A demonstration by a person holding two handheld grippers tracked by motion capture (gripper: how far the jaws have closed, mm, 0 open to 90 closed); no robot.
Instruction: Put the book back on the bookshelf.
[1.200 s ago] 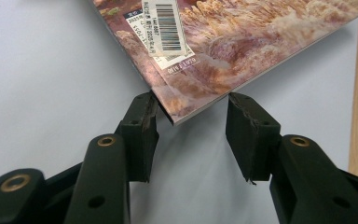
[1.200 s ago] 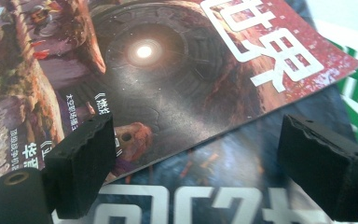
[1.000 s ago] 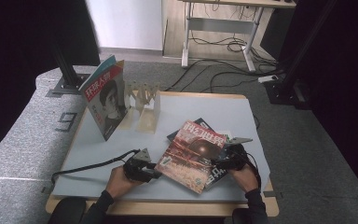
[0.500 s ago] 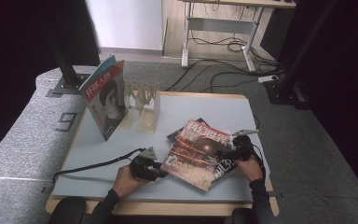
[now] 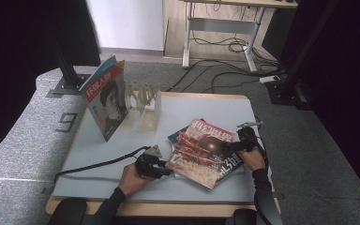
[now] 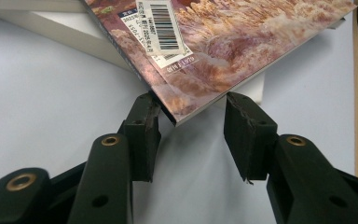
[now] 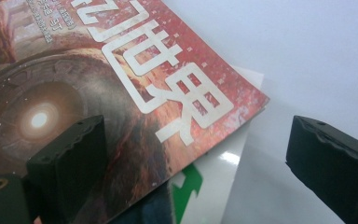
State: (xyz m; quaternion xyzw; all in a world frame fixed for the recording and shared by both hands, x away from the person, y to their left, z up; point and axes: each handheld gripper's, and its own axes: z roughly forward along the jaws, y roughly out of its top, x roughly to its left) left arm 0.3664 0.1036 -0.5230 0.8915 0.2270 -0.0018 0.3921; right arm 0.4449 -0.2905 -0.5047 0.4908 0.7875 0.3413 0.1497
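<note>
Table (image 5: 98, 159) with a pale blue-grey top and a wooden rim. The red magazine (image 5: 201, 150) lies face up at the near right of the table, on top of a small stack: a dark magazine (image 5: 232, 166) sticks out under it on the right side, and something white shows beneath in the left gripper view (image 6: 51, 32).

Left gripper (image 5: 166, 171) at the near left corner of the red magazine. In its own view (image 6: 191, 135) the jaws stand partly open, astride that corner. The barcode label sits just above. The corner's spine edge looks to touch the left-hand pad; the right-hand pad stands just off the cover's edge. No squeeze seen, corner merely between the jaws.

Right gripper (image 5: 229, 146) at the right side of the red magazine, hand behind it near the table's right edge. In its own view (image 7: 196, 163) the jaws are wide apart and have just been opening. One pad hangs over the red cover, the other over bare tabletop past the magazine's corner. Nothing gripped. A glossy white sheet with a green mark (image 7: 214, 186) lies under that corner.

Far left: another magazine (image 5: 105, 98) stands upright, leaning against a pale wooden rack (image 5: 145, 105), well apart from the stack.
</note>
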